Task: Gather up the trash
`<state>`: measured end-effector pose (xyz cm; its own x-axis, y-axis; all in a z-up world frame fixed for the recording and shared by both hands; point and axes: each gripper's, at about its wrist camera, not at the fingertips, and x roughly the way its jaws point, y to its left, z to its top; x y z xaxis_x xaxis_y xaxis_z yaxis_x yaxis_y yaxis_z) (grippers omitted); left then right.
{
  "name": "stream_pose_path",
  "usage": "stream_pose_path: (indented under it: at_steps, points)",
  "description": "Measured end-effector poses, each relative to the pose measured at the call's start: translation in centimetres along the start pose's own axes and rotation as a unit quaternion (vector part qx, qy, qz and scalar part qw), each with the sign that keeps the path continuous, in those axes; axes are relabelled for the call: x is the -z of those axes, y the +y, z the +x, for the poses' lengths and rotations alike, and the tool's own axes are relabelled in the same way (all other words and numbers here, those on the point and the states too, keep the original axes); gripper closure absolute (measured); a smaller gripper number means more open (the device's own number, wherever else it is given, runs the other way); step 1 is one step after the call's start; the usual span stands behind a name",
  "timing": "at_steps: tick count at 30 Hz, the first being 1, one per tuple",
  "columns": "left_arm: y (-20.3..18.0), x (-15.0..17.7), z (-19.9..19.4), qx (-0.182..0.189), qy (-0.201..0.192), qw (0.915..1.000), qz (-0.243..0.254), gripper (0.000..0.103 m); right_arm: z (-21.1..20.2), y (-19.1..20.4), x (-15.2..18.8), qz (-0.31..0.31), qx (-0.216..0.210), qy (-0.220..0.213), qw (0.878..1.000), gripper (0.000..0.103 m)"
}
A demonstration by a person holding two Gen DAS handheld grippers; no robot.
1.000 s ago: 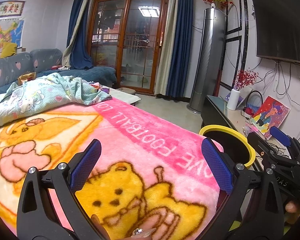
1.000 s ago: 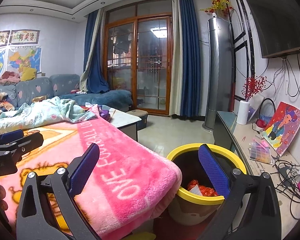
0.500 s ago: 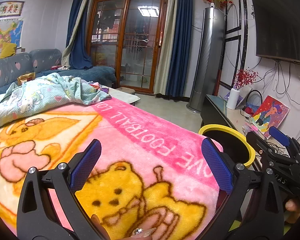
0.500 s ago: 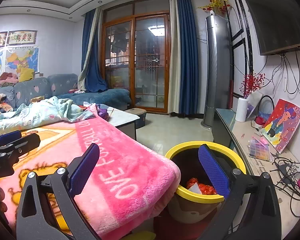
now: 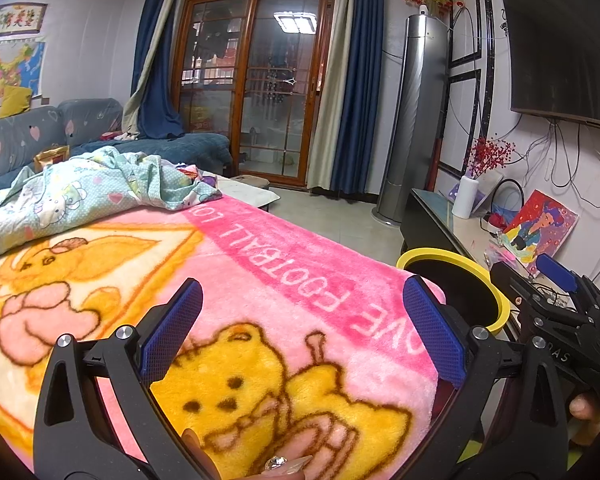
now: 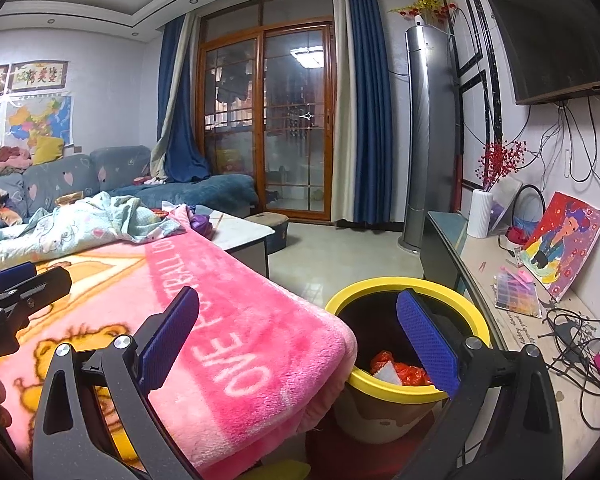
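A yellow-rimmed trash bin (image 6: 456, 296) stands on the floor beside the pink blanket's right corner; red and white trash (image 6: 396, 368) lies inside it. In the left wrist view the bin (image 5: 496, 284) shows only part of its rim. My left gripper (image 5: 302, 326) is open above the pink cartoon blanket (image 5: 228, 280), nothing between its blue pads. My right gripper (image 6: 298, 330) is open too, spanning the blanket's corner and the bin mouth, empty. Each gripper shows at the edge of the other's view: the right gripper (image 5: 540, 284) and the left gripper (image 6: 16, 284).
A crumpled light-green quilt (image 5: 100, 188) lies at the blanket's far end. A low TV cabinet (image 6: 512, 280) on the right carries a white vase (image 6: 480, 214), a painting (image 6: 564, 244) and tangled cables (image 6: 572, 332). A sofa (image 6: 120, 176) and a tower air conditioner (image 6: 428, 136) stand farther back.
The right gripper has lifted slightly, so the bin sits a little lower in its view. The left gripper has barely moved. Both stay open and empty.
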<state>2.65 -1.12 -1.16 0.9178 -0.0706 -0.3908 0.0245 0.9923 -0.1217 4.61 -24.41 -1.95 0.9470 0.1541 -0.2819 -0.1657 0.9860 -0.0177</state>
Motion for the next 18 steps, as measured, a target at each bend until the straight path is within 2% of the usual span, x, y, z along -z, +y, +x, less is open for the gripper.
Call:
stream_pose_path:
  at_steps: [12,18]
  points:
    - [-0.02,0.07,0.02,0.005,0.003,1.0000,0.001,0.011,0.32,-0.18,0.00,0.001,0.005,0.007,1.000,0.007]
    - [0.49,-0.57,-0.61,-0.015,-0.002,0.9998,-0.009,0.011,0.63,0.42,-0.58,-0.001,0.003,0.017,1.000,0.006]
